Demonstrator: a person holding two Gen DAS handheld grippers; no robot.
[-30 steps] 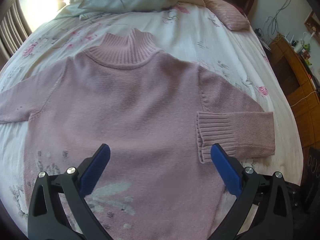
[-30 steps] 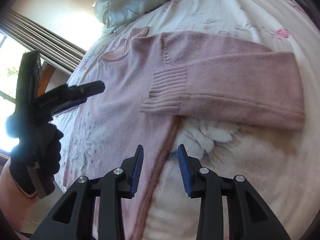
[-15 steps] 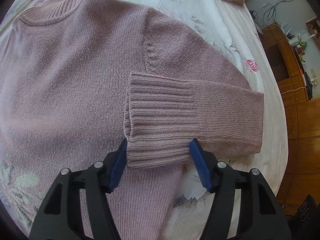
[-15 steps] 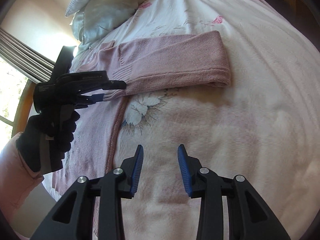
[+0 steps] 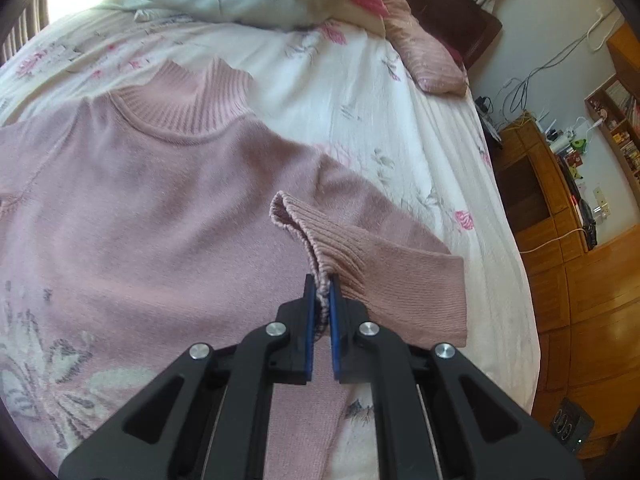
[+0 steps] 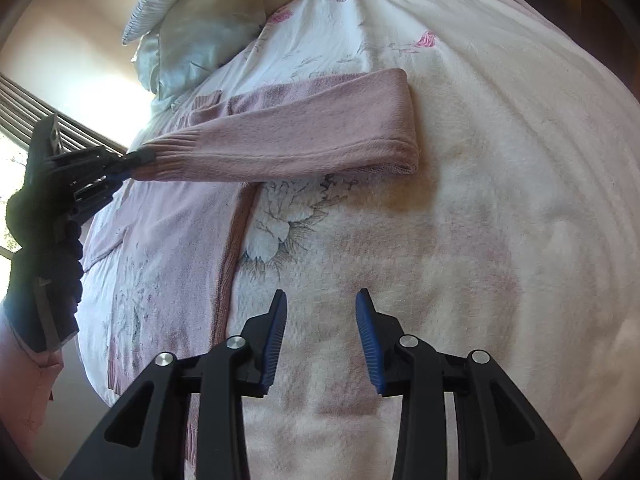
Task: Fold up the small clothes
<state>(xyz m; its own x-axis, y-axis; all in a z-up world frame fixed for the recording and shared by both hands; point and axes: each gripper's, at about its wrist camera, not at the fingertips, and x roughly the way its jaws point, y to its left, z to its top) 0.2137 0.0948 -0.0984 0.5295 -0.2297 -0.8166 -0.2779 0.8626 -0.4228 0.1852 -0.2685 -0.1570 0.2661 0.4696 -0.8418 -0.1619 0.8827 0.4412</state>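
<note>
Pinching the ribbed cuff (image 5: 316, 240), the left tongs (image 5: 320, 284) are closed on the soft, limp sweater (image 5: 160, 208) lying flat on the bed (image 6: 500, 160); right tongs (image 6: 320, 308) hover open, empty.

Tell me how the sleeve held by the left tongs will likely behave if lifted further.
The sleeve is probably floppy: its ribbed cuff already droops and curls where the left tongs pinch it. It will likely drag the sweater rather than come free, since it is doubled back on itself. The fuzzy knit looks grippy, so slipping seems unlikely.
</note>
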